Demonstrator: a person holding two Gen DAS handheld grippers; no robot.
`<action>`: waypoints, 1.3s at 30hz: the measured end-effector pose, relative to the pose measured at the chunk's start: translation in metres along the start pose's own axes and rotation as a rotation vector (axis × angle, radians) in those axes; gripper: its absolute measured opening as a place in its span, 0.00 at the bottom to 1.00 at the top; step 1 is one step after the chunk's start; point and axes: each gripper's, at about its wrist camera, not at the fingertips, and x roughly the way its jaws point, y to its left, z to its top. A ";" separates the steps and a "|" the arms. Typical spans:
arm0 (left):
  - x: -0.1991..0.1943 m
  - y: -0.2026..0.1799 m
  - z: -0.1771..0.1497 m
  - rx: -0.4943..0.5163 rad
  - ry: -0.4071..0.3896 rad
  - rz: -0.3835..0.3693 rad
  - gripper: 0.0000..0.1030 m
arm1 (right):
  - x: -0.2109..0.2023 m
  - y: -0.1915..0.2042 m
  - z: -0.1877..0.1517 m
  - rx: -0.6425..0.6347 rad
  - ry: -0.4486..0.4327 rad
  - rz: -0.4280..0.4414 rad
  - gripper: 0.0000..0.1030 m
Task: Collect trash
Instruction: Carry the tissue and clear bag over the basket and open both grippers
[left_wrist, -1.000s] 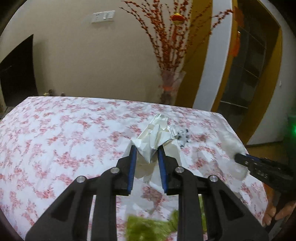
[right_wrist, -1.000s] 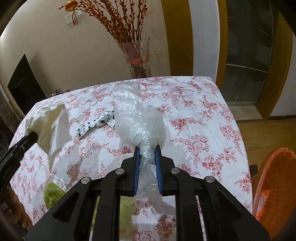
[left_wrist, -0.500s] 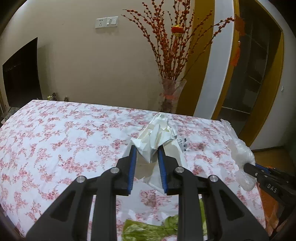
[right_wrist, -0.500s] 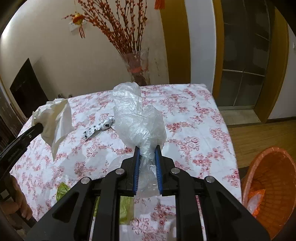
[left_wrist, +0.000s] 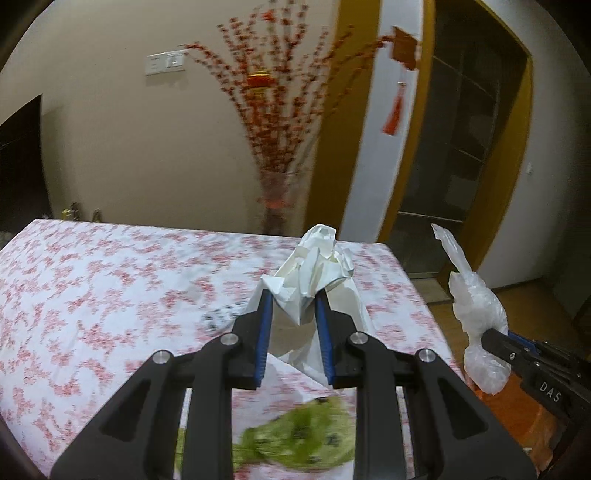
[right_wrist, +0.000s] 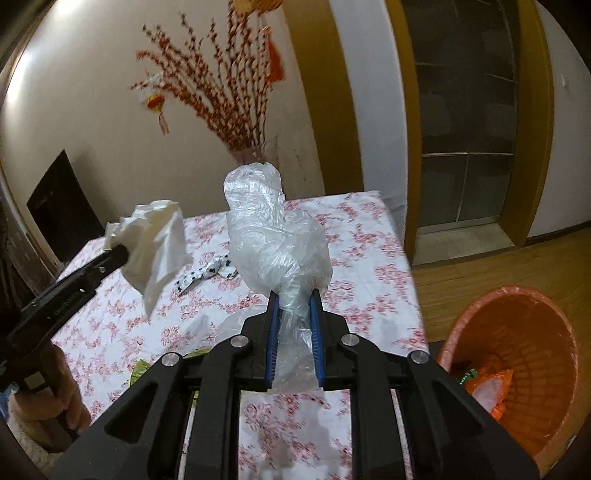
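- The tabletop (right_wrist: 369, 236), under a white cloth printed with red flowers, fills the lower half of both views.
- An orange basket (right_wrist: 517, 306) stands on the wooden floor off the tabletop's right edge, with orange and white scraps lying in its bottom; in the left wrist view only a blurred orange patch shows beside the right gripper.
- A glass vase of red-berried branches (left_wrist: 275, 147) stands behind the far tabletop edge, against the wall.
- The right gripper (right_wrist: 294, 302) has its jaws clamped on a crumpled clear plastic bag (right_wrist: 273, 240), which rises above the blue pads, held up off the cloth.
- The left gripper (left_wrist: 293, 301) has its jaws pressed onto a wad of white tissue paper (left_wrist: 317, 262), also held above the tabletop; a loose flap hangs down between and below the pads.
- A green wrapper (left_wrist: 299, 437) lies on the cloth under the left gripper, near the tabletop's close edge, blurred.
- A small white strip with black dots (right_wrist: 207, 273) lies on the cloth between the two held pieces, well apart from the basket.
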 end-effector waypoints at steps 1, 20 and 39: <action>0.001 -0.009 0.000 0.009 0.000 -0.015 0.23 | -0.004 -0.004 0.000 0.006 -0.007 -0.002 0.16; 0.020 -0.144 -0.024 0.096 0.065 -0.289 0.23 | -0.083 -0.102 -0.014 0.111 -0.174 -0.209 0.16; 0.037 -0.239 -0.067 0.155 0.182 -0.503 0.24 | -0.102 -0.198 -0.050 0.282 -0.174 -0.319 0.17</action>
